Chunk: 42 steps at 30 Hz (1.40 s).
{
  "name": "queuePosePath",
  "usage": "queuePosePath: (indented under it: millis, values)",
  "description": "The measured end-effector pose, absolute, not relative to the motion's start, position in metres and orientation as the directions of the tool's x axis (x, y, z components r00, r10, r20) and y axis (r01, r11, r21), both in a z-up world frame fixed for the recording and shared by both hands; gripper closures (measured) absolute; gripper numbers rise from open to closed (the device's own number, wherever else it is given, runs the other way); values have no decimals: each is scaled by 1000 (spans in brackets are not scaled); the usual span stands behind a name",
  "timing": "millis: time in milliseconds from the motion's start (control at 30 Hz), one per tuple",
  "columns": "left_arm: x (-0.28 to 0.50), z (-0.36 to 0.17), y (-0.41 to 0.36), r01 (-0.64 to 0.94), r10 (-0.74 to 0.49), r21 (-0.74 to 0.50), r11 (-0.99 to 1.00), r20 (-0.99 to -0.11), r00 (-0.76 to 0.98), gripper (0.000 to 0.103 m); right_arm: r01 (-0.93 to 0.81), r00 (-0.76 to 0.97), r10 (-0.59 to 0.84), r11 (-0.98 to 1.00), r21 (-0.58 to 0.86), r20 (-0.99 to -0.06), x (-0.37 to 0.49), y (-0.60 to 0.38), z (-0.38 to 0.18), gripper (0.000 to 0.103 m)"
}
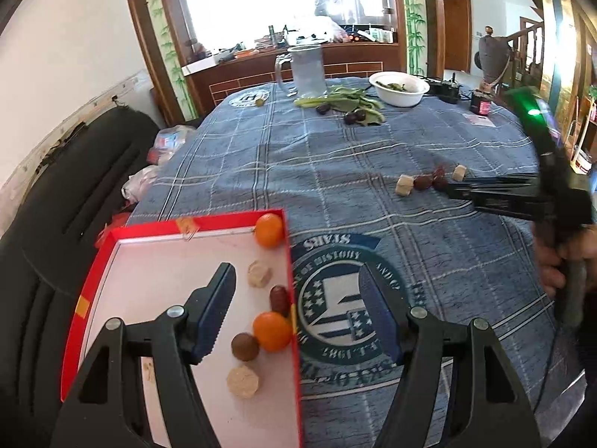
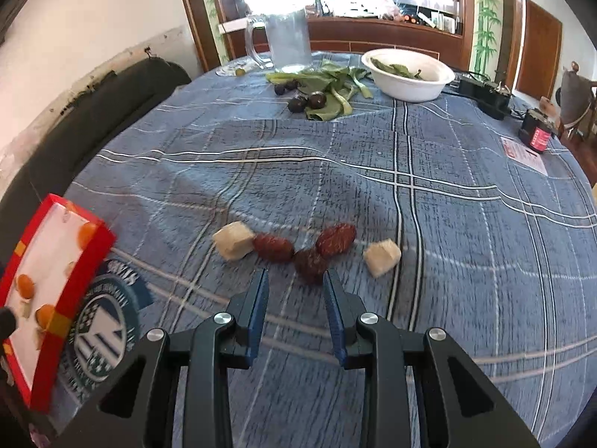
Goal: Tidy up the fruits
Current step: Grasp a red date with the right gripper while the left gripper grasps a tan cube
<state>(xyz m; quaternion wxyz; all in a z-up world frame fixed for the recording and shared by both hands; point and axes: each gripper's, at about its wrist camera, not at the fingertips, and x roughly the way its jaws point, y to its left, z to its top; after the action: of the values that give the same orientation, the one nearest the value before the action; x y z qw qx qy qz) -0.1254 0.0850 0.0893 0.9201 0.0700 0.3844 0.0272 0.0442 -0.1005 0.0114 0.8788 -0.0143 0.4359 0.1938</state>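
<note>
Right hand-held gripper (image 2: 295, 278) open, just before dates (image 2: 309, 259).

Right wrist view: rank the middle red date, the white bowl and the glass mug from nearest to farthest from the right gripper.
From the right gripper:
1. Middle red date, just ahead of the fingertips.
2. White bowl, far across the table, right of centre.
3. Glass mug, at the far edge, left of the bowl.

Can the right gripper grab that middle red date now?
Probably yes. The right gripper is open, and the nearest date lies on the cloth just beyond its fingertips with nothing between, though two other dates touch it.
</note>
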Motion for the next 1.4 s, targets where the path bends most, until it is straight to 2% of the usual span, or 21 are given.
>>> queuePosePath:
  millis: [133,300,433,800,967,1100,1167,1300,1400]
  values:
    - [-117,97,75,21,96,157,987,-696,712,34,-342,509,317,928,151,-800,57,-101,-1,80]
    - [-96,98,59,48,87,170,984,-704,705,34,-349,528,343,922,170,-777,55,-105,-2,87]
    - [-69,89,41,85,66,167,982,-731,679,34,-332,510,406,906,262,-758,59,-119,1,87]
    - [9,48,-6,169,26,150,974,-817,576,34,-224,564,533,834,504,-631,59,-177,35,87]
    - [26,35,-19,198,23,155,968,-839,544,38,-212,544,605,770,602,-582,61,-190,40,87]
    - [36,25,-24,207,26,156,966,-853,521,46,-184,557,600,763,619,-574,61,-197,42,87]
    - [41,22,-24,208,31,160,965,-857,514,57,-181,553,600,764,619,-578,61,-196,42,87]
    - [47,17,-23,217,7,134,967,-867,499,63,-194,538,597,774,602,-595,62,-191,40,87]
    - [49,17,-23,228,-29,97,969,-870,493,76,-207,536,587,788,579,-607,62,-186,39,87]
